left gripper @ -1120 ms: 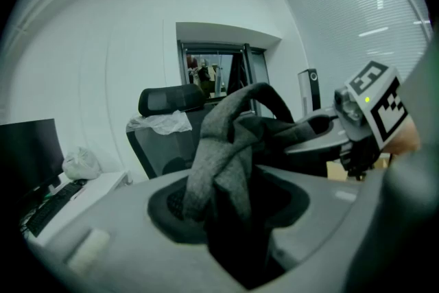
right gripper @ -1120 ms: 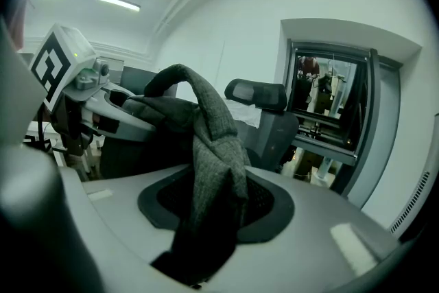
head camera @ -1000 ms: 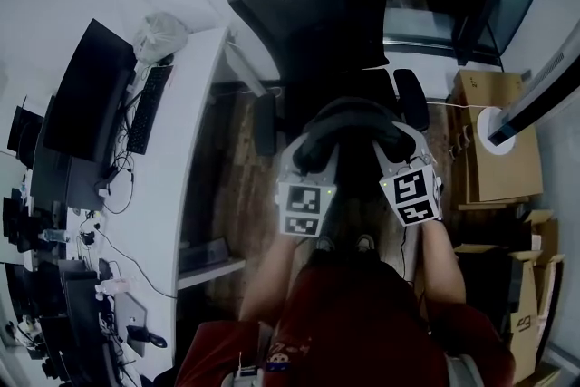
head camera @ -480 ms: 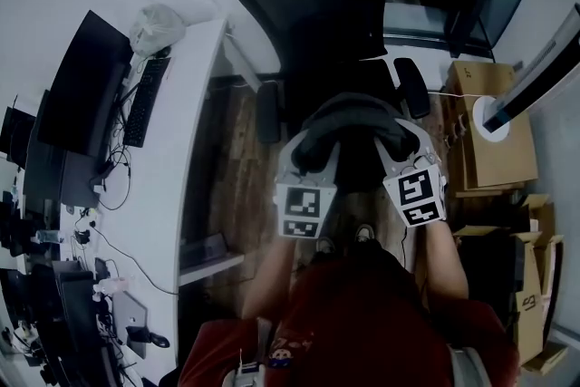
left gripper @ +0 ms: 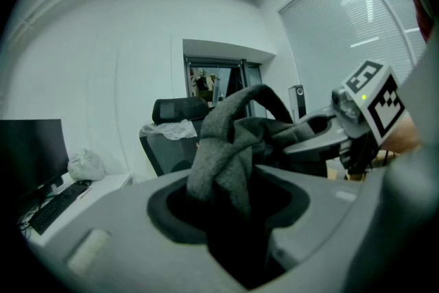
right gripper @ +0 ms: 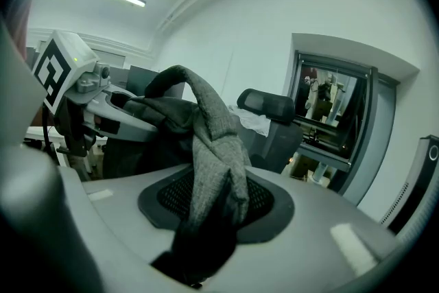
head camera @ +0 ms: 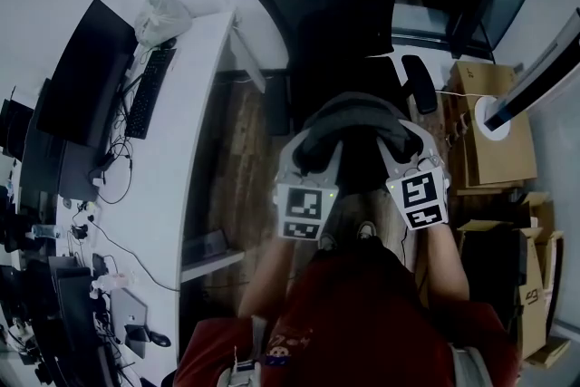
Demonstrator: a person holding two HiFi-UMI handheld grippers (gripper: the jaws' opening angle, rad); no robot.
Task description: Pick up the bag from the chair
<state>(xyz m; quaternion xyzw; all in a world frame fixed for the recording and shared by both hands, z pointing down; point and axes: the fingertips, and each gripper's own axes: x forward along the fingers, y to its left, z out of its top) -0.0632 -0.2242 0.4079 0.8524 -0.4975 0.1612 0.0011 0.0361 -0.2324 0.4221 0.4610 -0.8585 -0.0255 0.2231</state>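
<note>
Head view shows the grey fabric bag (head camera: 353,115) apparently lifted off the black office chair (head camera: 340,23), slung between the left gripper (head camera: 306,157) and right gripper (head camera: 399,149), both clamped on its fabric, so little seems left.

Dark red top (head camera: 362,322), forearms left bare. Pale grey shells on left gripper (head camera: 306,154) and right gripper (head camera: 399,145). Black-and-white square markers on left cube (head camera: 304,211) and right cube (head camera: 419,200).
</note>
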